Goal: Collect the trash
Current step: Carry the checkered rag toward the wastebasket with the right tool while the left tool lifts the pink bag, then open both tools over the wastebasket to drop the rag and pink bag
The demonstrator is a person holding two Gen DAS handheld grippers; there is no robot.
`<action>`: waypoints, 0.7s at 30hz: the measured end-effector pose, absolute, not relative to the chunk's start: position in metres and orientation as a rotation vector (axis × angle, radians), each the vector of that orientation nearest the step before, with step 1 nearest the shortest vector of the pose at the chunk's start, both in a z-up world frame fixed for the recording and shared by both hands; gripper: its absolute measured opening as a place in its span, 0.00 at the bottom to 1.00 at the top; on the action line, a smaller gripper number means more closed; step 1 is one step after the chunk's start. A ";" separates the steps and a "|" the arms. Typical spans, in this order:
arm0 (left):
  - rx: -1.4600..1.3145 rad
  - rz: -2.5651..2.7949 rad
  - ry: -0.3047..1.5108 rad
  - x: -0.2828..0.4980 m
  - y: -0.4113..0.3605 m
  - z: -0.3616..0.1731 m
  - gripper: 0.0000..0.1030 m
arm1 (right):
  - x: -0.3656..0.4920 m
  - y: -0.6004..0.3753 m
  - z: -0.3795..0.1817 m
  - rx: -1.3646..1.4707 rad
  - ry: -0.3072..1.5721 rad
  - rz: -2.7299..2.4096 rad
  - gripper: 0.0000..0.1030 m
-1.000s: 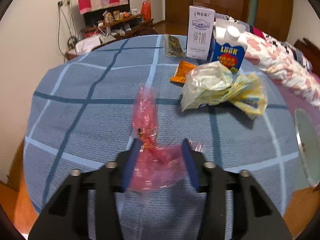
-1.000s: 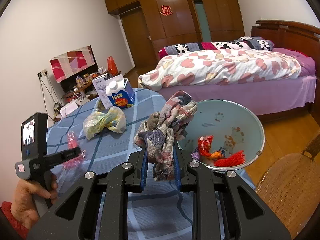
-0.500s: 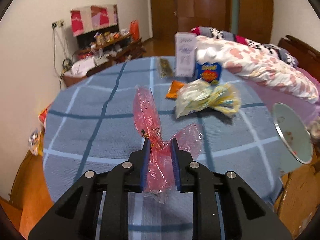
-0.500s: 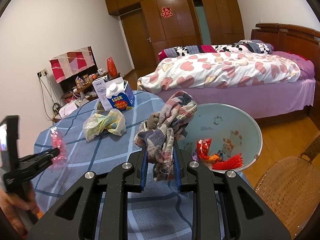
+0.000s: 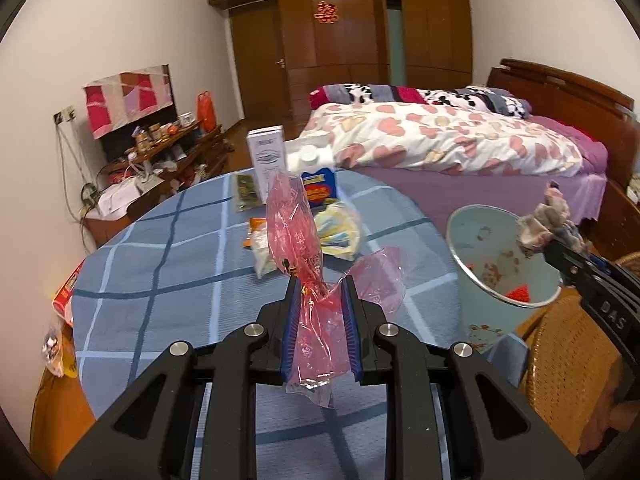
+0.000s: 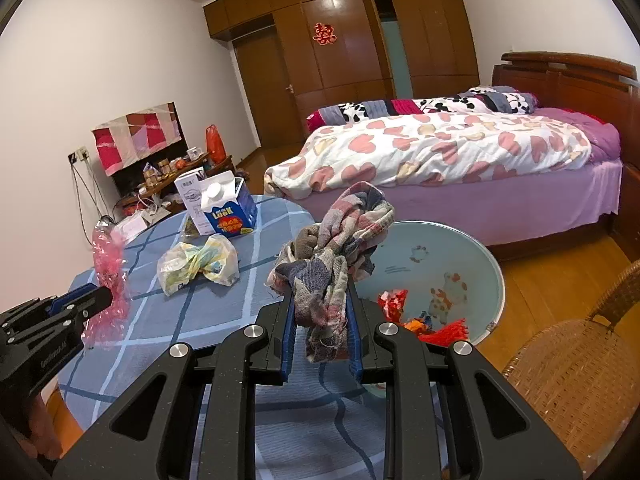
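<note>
My left gripper (image 5: 320,284) is shut on a crumpled pink plastic wrapper (image 5: 298,236) and holds it above the blue checked tablecloth (image 5: 168,264). It also shows in the right wrist view (image 6: 108,272). My right gripper (image 6: 320,300) is shut on a checked cloth rag (image 6: 336,248), held beside the rim of a pale blue bin (image 6: 444,256). The bin (image 5: 476,240) holds red and orange scraps (image 6: 436,324). A yellowish plastic bag (image 6: 200,264) lies on the table.
A blue and white milk carton (image 6: 228,212) and a tall white carton (image 6: 190,192) stand at the table's far edge. An orange packet (image 5: 256,232) and a dark packet (image 5: 244,192) lie nearby. A wicker chair (image 6: 572,368) stands at right, a bed (image 6: 440,152) beyond.
My left gripper closed on the pink wrapper, lifted it off the table and turned right towards the bin. My right gripper stayed almost still with the rag.
</note>
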State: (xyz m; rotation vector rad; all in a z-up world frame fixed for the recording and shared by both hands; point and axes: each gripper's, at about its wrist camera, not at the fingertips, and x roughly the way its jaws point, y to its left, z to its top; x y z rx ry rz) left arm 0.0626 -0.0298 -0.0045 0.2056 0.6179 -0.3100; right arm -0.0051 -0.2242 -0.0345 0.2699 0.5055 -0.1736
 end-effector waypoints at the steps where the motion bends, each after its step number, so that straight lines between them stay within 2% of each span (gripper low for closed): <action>1: 0.211 -0.316 0.616 0.061 -0.033 -0.004 0.20 | -0.005 -0.225 -0.034 0.270 0.505 -0.175 0.21; 21: 0.238 -0.428 0.632 0.056 -0.067 -0.011 0.20 | -0.005 -0.237 -0.035 0.275 0.514 -0.212 0.21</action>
